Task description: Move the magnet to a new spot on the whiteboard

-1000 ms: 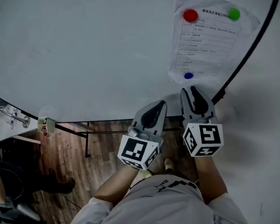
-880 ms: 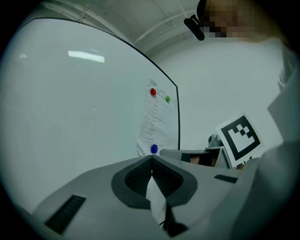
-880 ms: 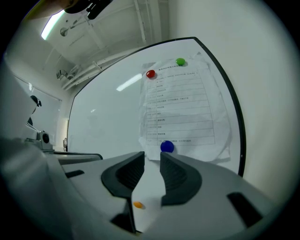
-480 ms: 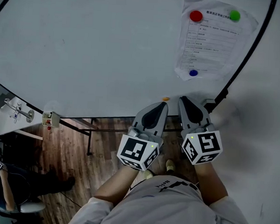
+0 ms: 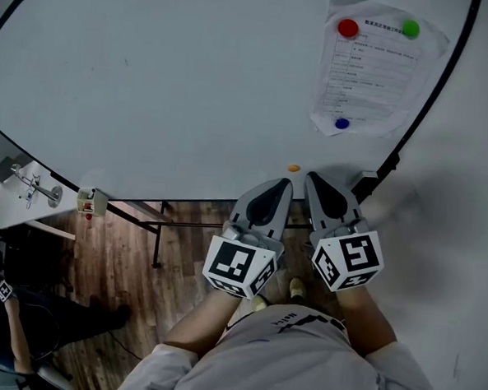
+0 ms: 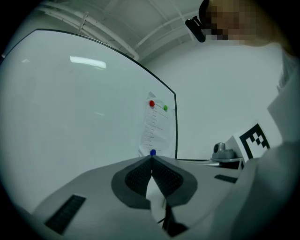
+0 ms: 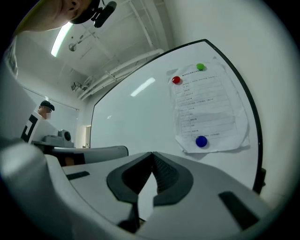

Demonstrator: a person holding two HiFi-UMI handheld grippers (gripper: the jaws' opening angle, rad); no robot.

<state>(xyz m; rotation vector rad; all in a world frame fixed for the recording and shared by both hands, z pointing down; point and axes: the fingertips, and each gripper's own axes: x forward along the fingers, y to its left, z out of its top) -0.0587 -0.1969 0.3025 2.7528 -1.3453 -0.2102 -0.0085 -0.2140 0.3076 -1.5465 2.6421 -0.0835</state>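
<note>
A small orange magnet (image 5: 293,167) sticks to the whiteboard (image 5: 193,88) near its lower edge, a little below the sheet of paper (image 5: 375,74). Red (image 5: 348,28), green (image 5: 411,29) and blue (image 5: 341,123) magnets pin that sheet. My right gripper (image 5: 310,176) is shut with nothing between its jaws, its tip just right of and below the orange magnet and apart from it. My left gripper (image 5: 285,183) sits beside it, also shut and empty. The right gripper view shows the blue magnet (image 7: 201,141) past the closed tips (image 7: 152,153); the orange magnet is hidden there.
The board's black frame (image 5: 432,86) runs down the right side, with white wall beyond it. A small bracket (image 5: 87,201) hangs at the board's lower left edge. Below are a wooden floor (image 5: 141,266) and a seated person (image 5: 5,324) at far left.
The right gripper stood open close to the board under the blue magnet. It has drawn back down and shut, and the orange magnet now shows alone on the board. The left gripper barely moved.
</note>
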